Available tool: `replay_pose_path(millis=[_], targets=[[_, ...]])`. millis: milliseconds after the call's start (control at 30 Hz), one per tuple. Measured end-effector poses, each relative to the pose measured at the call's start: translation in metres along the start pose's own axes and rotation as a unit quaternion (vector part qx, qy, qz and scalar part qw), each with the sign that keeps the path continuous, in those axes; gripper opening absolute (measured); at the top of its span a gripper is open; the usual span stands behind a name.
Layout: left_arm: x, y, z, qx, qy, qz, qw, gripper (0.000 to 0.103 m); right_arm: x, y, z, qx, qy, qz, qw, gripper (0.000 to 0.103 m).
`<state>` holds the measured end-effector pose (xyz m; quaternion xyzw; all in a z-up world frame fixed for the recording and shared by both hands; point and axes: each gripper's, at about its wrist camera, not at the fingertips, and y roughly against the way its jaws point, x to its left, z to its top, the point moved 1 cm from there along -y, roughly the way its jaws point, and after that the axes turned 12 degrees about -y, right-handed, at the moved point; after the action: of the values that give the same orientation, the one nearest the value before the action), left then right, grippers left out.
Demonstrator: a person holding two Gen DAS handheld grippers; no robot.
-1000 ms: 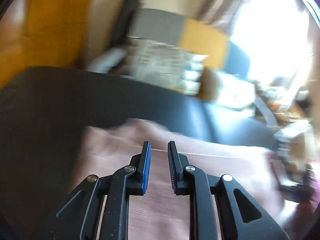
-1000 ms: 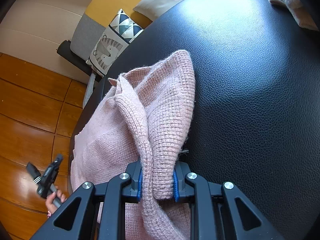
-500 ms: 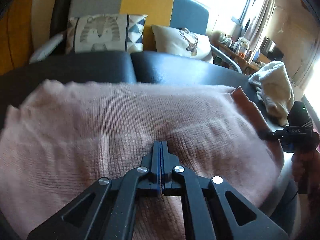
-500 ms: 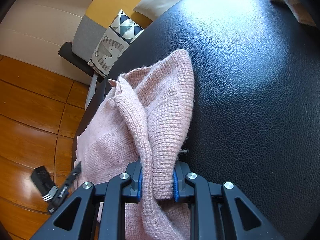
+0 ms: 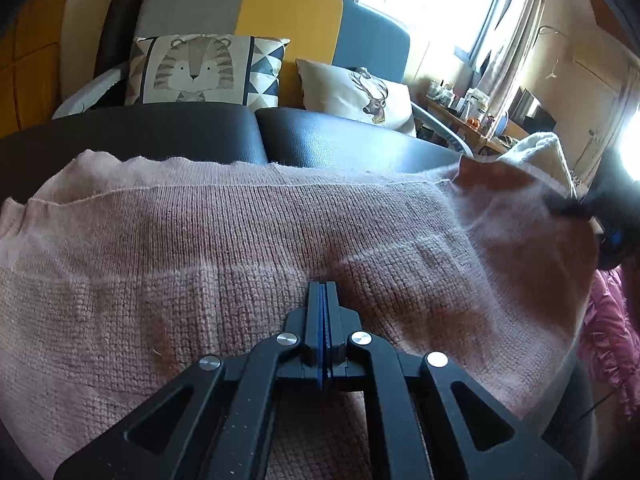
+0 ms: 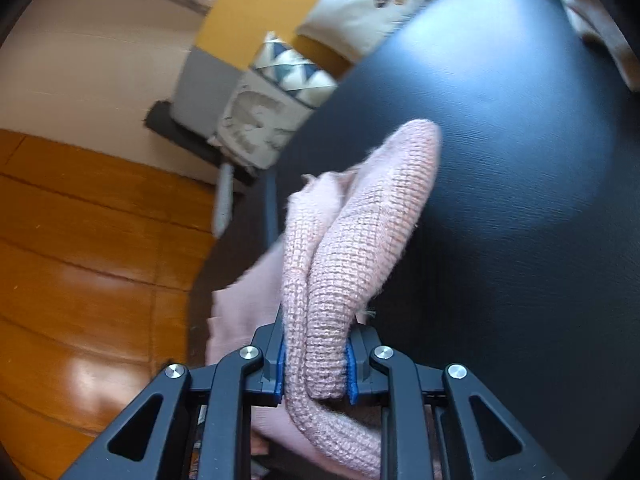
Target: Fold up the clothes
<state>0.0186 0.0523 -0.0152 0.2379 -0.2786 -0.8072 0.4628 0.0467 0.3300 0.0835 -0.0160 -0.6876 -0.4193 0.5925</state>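
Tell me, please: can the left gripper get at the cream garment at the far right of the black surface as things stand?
Probably not at once. The left gripper has its jaws shut and rests on the pink sweater, while the cream garment lies beyond the sweater's raised corner.

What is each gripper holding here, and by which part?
Right gripper: clamped on a bunched fold of the pink knitted sweater. Left gripper: jaws shut against the sweater; whether it pinches any fabric cannot be told.

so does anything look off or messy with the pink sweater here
Nothing damaged. The pink knitted sweater lies spread over the black leather surface, but its right end is bunched into a thick fold clamped in the right gripper. The left gripper is shut at its near edge.
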Motion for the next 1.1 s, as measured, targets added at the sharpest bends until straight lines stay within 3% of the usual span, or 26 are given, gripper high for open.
replay_pose_path(millis=[400,600,733,867,1033,1100], targets=[[0.009,0.004,-0.004,-0.013,0.027,-0.031,0.9991,0.002,0.152,-0.051,-0.047,0.066,0.068,0.085,0.992,0.021],[0.019,0.008,-0.008,-0.026,0.057,-0.057,0.9964,0.002,0.2,-0.105,-0.08,0.106,0.091,0.084,0.987,0.021],[0.035,0.02,-0.018,-0.044,0.106,-0.085,0.9898,0.002,0.215,-0.14,-0.096,0.125,0.097,0.075,0.985,0.02],[0.05,0.064,-0.039,-0.063,0.126,-0.05,0.9888,0.004,0.218,-0.165,-0.106,0.139,0.09,0.065,0.984,0.02],[0.075,0.111,-0.074,-0.071,0.105,0.059,0.9902,0.011,0.224,-0.192,-0.12,0.154,0.095,0.049,0.982,0.02],[0.089,0.107,-0.089,-0.071,0.131,0.038,0.9882,0.01,0.229,-0.205,-0.127,0.16,0.1,0.044,0.981,0.02]])
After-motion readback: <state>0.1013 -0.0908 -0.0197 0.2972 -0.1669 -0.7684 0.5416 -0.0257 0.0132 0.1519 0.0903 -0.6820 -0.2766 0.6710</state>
